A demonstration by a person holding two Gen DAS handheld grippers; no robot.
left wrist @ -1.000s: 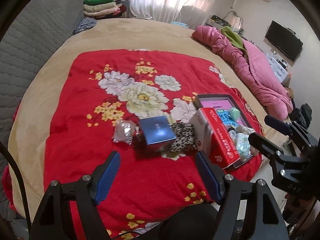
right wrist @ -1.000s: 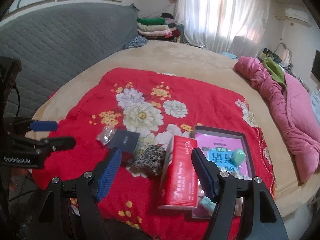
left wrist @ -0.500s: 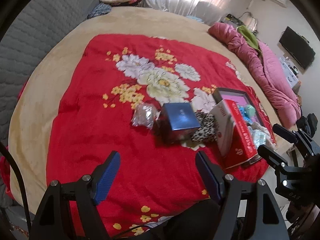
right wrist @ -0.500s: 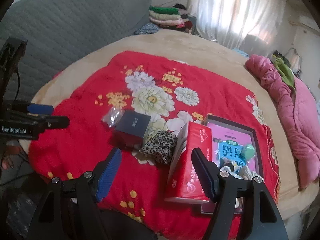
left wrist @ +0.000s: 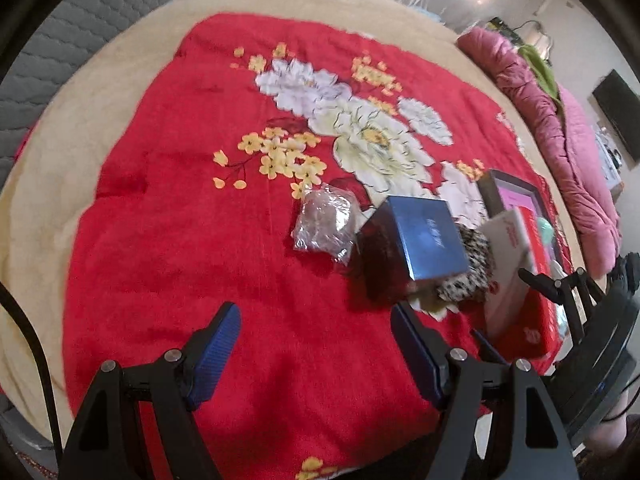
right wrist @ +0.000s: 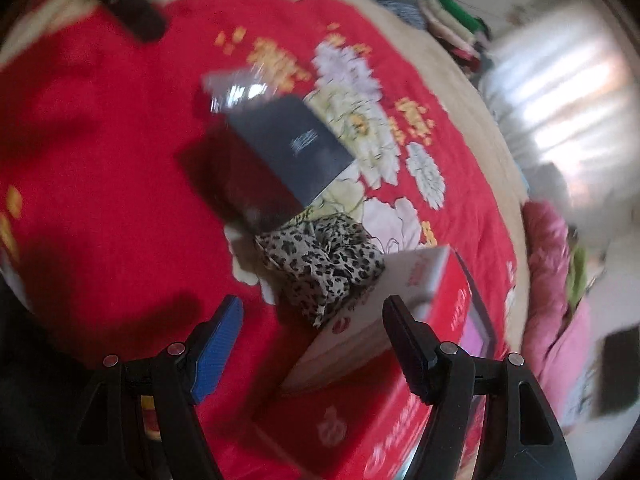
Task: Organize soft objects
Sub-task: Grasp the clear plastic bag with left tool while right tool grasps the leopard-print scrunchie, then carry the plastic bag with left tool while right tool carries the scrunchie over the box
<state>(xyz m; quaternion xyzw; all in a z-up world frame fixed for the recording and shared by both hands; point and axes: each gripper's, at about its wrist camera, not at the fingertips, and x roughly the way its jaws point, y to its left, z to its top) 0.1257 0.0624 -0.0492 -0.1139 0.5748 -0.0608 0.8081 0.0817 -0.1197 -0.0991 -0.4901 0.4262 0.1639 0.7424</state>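
Observation:
On a red flowered blanket [left wrist: 180, 220] lie a clear plastic bag [left wrist: 324, 220], a dark blue box [left wrist: 424, 236], a crumpled leopard-print cloth [right wrist: 320, 264] and a red and white carton [right wrist: 384, 360]. My left gripper [left wrist: 316, 332] hangs open over bare blanket, short of the bag and the box, with nothing between its fingers. The right gripper [right wrist: 312, 328] is open too, just short of the leopard cloth, with the carton under its right finger [right wrist: 408, 344]. In the left wrist view the leopard cloth [left wrist: 468, 268] peeks out behind the box. The right wrist view is blurred.
A dark tray [left wrist: 516, 196] with a pink sheet and small items lies past the carton [left wrist: 516, 280]. A pink quilt [left wrist: 568, 152] is bunched along the bed's right edge. Folded clothes [right wrist: 452, 24] are stacked at the far side. The other gripper [left wrist: 560, 284] shows at the right.
Both grippers have come down closer to the blanket. The right one has rolled, so its view is tilted, and now sits close over the leopard cloth and carton. Jaws stay as wide.

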